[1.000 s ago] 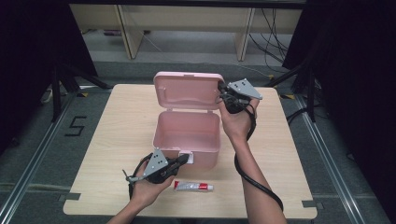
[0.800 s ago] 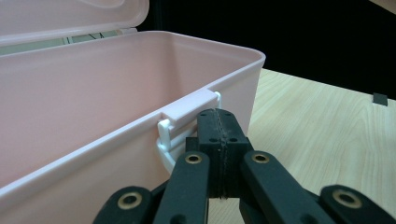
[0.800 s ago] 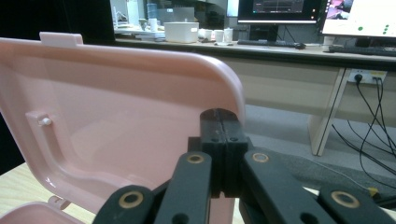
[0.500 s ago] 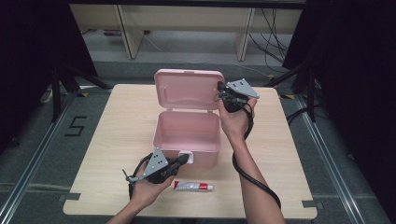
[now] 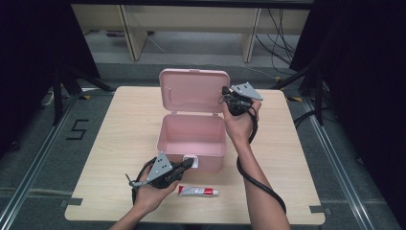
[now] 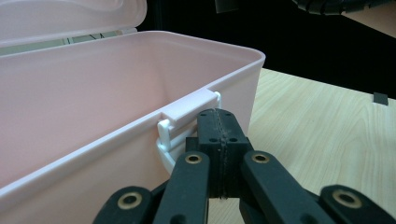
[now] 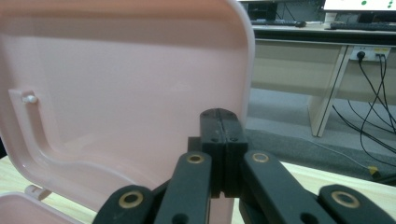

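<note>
Both tongs clenched, nothing between the jaws. Left gripper (image 5: 187,164) sits at the front latch (image 6: 187,116) of the pink box (image 5: 191,139); right gripper (image 5: 225,96) rests against the raised lid (image 5: 194,91). Toothpaste tube (image 5: 198,191) lies just right of the left tongs. Likely next: grab the tube, keeping the lid propped steady.

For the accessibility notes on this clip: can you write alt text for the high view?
An open pink box stands on a wooden table, its lid raised. The right gripper, shut, is at the lid's right edge; the left gripper, shut, is by the box's front latch. A small tube lies in front.
</note>
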Demonstrator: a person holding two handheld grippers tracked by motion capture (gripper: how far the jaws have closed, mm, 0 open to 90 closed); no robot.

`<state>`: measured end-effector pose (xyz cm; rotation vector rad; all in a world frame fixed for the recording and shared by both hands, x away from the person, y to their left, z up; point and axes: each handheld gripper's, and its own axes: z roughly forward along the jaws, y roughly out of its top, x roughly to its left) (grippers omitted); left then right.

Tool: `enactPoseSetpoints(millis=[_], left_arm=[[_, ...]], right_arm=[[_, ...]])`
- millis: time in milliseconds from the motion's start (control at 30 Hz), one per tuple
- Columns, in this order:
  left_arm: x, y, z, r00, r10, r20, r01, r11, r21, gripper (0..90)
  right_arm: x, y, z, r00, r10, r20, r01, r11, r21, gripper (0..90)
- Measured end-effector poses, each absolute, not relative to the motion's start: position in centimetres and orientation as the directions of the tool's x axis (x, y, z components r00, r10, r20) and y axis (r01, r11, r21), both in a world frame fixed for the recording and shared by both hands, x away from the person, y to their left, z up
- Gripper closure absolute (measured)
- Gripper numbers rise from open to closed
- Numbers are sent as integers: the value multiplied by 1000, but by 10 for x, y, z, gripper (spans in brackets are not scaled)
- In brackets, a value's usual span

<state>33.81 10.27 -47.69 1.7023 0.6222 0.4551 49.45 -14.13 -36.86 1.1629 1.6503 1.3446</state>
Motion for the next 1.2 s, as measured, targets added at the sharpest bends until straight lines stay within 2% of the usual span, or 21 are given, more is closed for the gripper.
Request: enactPoseSetpoints(millis=[1200], left_arm=[[338,103,-477,780,625,-34,161,-149,976,900]], right_arm=[[509,-140,-410,-351,935,49,386,96,918,900]])
